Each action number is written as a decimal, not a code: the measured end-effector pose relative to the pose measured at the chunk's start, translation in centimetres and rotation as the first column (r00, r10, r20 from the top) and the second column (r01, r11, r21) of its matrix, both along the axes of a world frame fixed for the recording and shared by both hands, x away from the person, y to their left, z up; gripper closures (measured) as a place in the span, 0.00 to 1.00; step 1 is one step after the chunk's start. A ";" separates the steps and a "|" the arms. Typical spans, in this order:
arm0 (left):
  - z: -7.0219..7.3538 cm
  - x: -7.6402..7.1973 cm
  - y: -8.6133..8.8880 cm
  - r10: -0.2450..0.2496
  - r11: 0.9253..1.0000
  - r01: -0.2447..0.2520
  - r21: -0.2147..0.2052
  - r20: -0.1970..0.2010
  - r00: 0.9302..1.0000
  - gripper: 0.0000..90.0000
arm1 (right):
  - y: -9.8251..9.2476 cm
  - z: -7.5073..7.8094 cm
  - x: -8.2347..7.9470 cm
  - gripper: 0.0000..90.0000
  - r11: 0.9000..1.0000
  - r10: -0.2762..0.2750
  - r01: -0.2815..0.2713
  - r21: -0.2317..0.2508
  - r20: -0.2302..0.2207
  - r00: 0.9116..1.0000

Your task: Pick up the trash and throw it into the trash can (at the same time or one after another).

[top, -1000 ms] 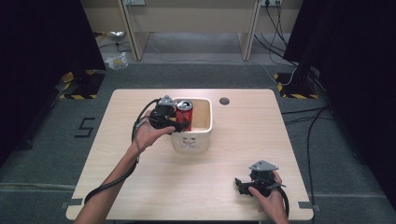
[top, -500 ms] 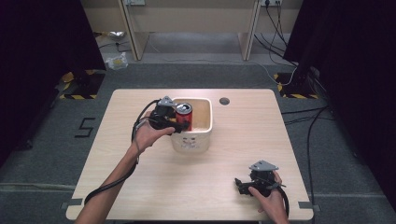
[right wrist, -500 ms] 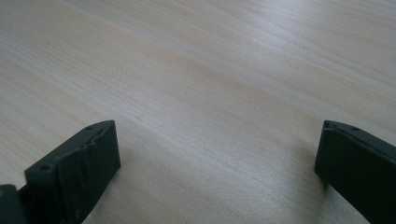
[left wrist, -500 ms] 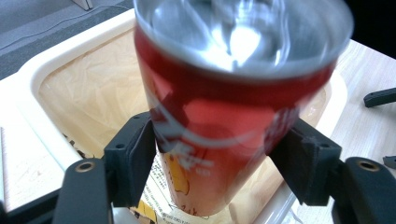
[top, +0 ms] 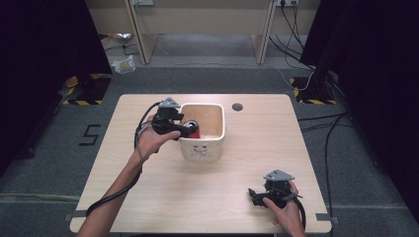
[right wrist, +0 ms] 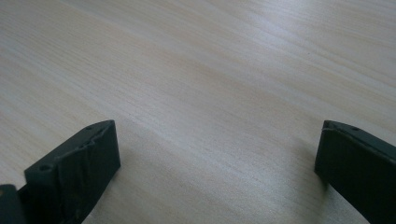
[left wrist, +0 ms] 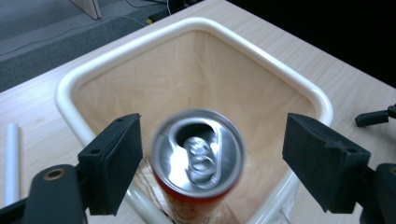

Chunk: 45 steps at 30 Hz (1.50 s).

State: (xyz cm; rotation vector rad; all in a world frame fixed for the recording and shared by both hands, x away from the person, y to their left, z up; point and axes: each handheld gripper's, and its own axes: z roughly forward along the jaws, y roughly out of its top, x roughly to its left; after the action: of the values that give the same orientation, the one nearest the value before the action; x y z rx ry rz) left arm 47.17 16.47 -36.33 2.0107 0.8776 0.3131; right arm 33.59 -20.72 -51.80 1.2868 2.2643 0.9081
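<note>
A light wooden table [top: 212, 197] stands on grey carpet [top: 59, 163]. A round dark grommet [top: 237, 106] sits near the table's far edge, toward 12 o'clock. On the floor at 11 o'clock lies a crumpled bag [top: 122, 64]; black cables [top: 321, 123] trail at 2 o'clock. A white tube [left wrist: 11, 163] lies on the tabletop.

Bin [top: 202, 131] walls hem can [left wrist: 198, 156], apparently; tabletop [top: 237, 182] open

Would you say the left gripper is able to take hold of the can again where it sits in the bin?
Probably yes. The left gripper is right over the can, its jaws having just opened and standing apart on either side with a gap to each. The bin rim lies lower and does not block them.
</note>
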 end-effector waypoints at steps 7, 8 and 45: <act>1.4 -0.3 1.7 0.029 0.999 -0.028 -0.030 0.024 0.999 0.21 | 0.0 0.0 0.0 0.00 1.000 0.000 0.000 0.000 0.000 1.000; 1.6 -0.4 2.1 0.035 0.999 -0.034 -0.033 0.026 0.999 0.21 | 0.0 0.0 0.0 0.00 1.000 0.000 0.000 0.000 0.000 1.000; -5.3 1.5 10.6 0.247 0.969 -0.247 -0.020 0.006 0.969 0.25 | 0.0 0.0 0.0 0.00 1.000 -0.001 0.001 0.000 -0.001 1.000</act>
State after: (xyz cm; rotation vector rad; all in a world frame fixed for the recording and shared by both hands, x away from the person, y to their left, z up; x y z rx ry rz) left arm 48.62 27.07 -41.62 1.8820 1.1241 0.4499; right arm 33.59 -20.71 -51.80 1.2888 2.2642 0.9077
